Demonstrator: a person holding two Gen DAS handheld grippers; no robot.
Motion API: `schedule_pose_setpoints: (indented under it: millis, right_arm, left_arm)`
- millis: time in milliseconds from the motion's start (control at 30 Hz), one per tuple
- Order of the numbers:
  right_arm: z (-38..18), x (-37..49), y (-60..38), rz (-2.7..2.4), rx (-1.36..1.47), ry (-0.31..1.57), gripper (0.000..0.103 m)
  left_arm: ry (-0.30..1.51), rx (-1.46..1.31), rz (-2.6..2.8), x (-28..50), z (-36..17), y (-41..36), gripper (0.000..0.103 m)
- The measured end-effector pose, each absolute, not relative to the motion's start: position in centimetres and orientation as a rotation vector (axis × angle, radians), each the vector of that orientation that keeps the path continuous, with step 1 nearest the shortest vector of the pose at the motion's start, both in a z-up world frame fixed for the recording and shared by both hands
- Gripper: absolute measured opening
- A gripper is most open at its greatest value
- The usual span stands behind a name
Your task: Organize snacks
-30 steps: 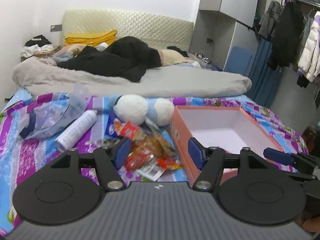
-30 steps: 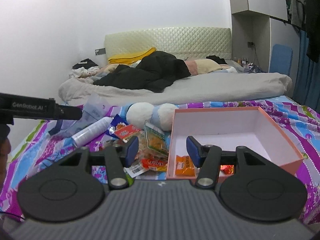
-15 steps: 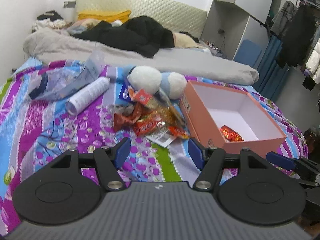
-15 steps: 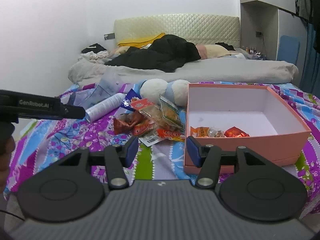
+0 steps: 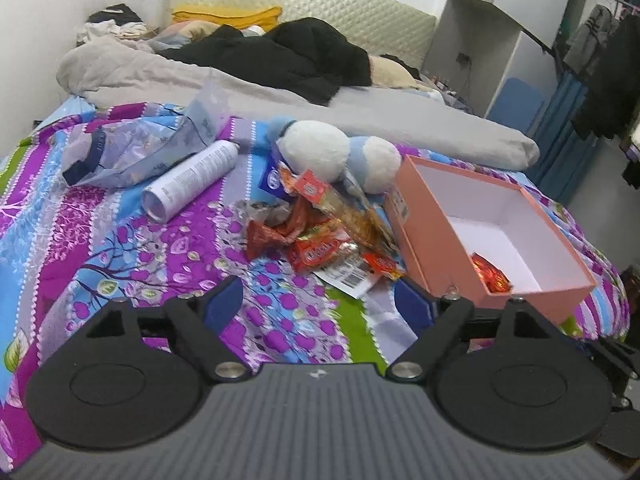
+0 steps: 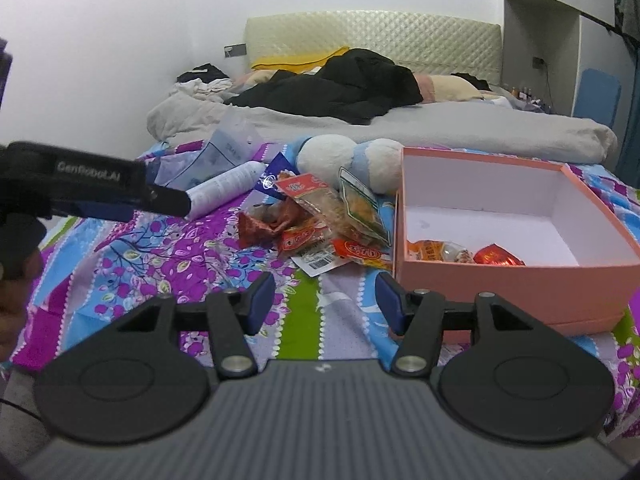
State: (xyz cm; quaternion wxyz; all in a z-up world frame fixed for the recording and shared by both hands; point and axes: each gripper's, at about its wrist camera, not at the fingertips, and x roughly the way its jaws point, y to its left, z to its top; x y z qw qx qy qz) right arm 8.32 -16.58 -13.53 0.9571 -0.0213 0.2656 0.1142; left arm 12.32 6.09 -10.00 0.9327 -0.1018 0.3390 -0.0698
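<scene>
A pile of snack packets lies on the patterned bedspread, left of a pink open box. The pile and the box also show in the right wrist view. The box holds a red wrapped snack and an orange packet; the left wrist view shows the red one. My left gripper is open and empty, held back above the bedspread in front of the pile. My right gripper is open and empty, in front of the pile and the box's near left corner.
A white spray can, a crumpled plastic bag and a white-and-blue plush toy lie behind the pile. A grey blanket and dark clothes lie further up the bed. The left gripper's body shows at the right view's left.
Both grippers have drawn back and risen from the pile and box, so more bedspread shows in front. Both stay open and empty.
</scene>
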Motion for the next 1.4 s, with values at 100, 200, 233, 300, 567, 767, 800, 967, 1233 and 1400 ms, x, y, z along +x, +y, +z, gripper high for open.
schedule_pose_setpoints:
  millis: [100, 200, 233, 300, 567, 767, 800, 967, 1233, 1400]
  right_arm:
    - [-13.8, 9.0, -16.3, 0.233, -0.035, 0.542, 0.058]
    - [-13.9, 9.7, -15.8, 0.244, -0.033, 0.542, 0.058]
    - [-14.0, 9.9, -15.5, 0.247, -0.043, 0.537, 0.058]
    - [-14.3, 10.5, -15.0, 0.253, -0.058, 0.530, 0.058]
    - [-16.5, 13.5, -13.2, 0.300, -0.117, 0.540, 0.058]
    - [-19.1, 16.4, -11.7, 0.298, -0.201, 0.570, 0.057]
    - [-19.6, 17.0, -11.4, 0.291, -0.221, 0.577, 0.057]
    - [-22.0, 19.6, -9.9, 0.269, -0.378, 0.614, 0.053]
    - [-24.9, 22.5, -8.5, 0.247, -0.537, 0.628, 0.034]
    - [-26.0, 23.3, -7.4, 0.265, -0.634, 0.608, 0.030]
  left_arm:
    - [0.694, -0.215, -0.136, 13.3, -10.4, 6.6, 0.086]
    - [0.696, -0.218, -0.138, 14.4, -11.0, 7.1, 0.086]
    - [0.698, -0.214, -0.137, 14.9, -11.4, 7.2, 0.086]
    - [0.700, -0.198, -0.120, 15.7, -12.0, 7.3, 0.086]
    - [0.745, -0.213, -0.099, 20.1, -15.9, 8.4, 0.086]
    - [0.768, -0.275, -0.093, 23.4, -19.5, 9.7, 0.085]
    - [0.766, -0.286, -0.095, 23.9, -20.0, 9.9, 0.085]
    - [0.764, -0.327, -0.112, 26.7, -22.0, 10.7, 0.082]
    - [0.767, -0.289, -0.139, 30.8, -23.3, 10.7, 0.068]
    - [0.782, -0.256, -0.144, 32.8, -24.4, 10.5, 0.062]
